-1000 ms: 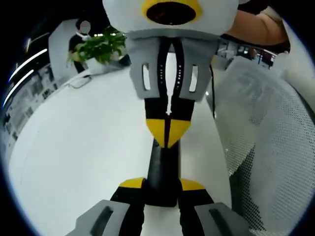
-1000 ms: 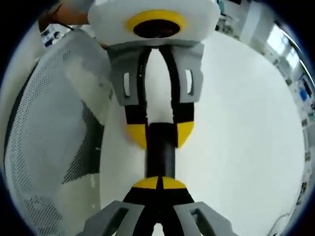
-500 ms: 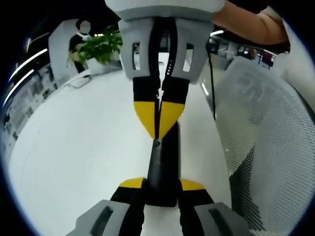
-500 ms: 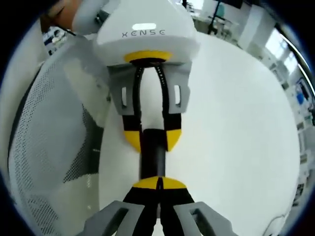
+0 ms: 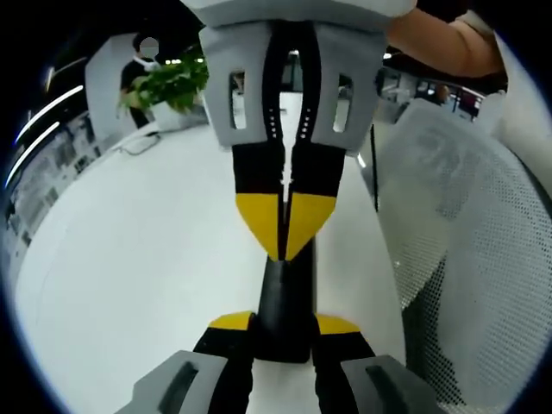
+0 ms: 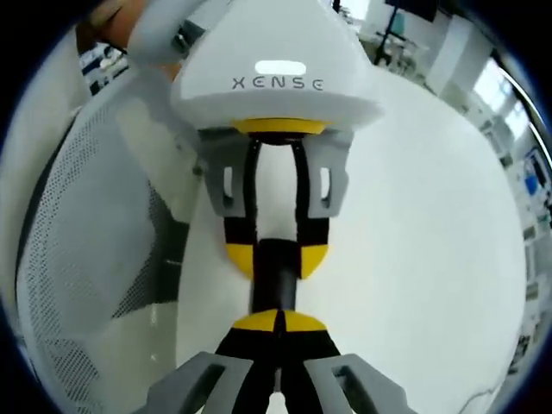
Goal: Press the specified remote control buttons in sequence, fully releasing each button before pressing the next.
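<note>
A black remote [image 5: 285, 297] lies lengthwise over the white table, and my left gripper [image 5: 285, 323] is shut on its near end, one yellow tip on each side. My right gripper [image 5: 284, 248] comes down from the top of the left gripper view, shut, with its joined yellow tips touching the remote's upper face. In the right gripper view my right gripper [image 6: 278, 322] shows its tips pressed together on the remote [image 6: 274, 289]. Beyond them my left gripper [image 6: 278, 259] clamps the remote's far end.
The round white table [image 5: 138, 259] spreads to the left. A white mesh chair [image 5: 466, 259] stands close by at its edge. A green plant [image 5: 172, 82] and a person are at the far side. A hand and forearm [image 5: 448, 43] hold the right gripper.
The right gripper has tilted up and come closer over the remote, with its shut tips staying at about the same spot. The left gripper keeps its hold.
</note>
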A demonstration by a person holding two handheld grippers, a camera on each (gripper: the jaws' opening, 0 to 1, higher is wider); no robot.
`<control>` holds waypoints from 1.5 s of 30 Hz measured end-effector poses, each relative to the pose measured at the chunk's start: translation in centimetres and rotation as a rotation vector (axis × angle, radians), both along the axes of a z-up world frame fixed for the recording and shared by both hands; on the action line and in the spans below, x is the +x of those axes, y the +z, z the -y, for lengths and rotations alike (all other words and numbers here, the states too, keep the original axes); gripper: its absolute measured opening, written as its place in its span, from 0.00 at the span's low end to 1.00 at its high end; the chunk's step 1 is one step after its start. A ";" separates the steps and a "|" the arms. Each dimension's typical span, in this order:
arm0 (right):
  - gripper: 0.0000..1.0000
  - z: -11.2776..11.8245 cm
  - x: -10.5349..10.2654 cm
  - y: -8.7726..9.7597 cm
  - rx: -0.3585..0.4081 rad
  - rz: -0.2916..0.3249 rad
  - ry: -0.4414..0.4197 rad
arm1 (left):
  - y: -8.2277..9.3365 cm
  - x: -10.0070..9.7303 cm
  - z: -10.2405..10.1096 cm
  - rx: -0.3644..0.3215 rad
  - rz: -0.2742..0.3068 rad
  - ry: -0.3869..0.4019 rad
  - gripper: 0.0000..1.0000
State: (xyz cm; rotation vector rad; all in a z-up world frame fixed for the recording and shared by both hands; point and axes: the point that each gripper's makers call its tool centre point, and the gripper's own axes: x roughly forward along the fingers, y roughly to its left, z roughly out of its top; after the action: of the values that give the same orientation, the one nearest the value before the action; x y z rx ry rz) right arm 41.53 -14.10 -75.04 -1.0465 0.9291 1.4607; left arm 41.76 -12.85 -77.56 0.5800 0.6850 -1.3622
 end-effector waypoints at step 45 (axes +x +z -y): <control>0.00 -0.1 -0.4 -1.9 -0.030 -0.048 -0.038 | -0.1 0.2 0.0 0.003 -0.001 0.007 0.25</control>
State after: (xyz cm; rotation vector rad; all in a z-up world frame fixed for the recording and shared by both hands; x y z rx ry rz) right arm 41.16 -14.02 -76.90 -1.0147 1.0030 1.4501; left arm 41.91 -12.80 -77.61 0.5797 0.6893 -1.3553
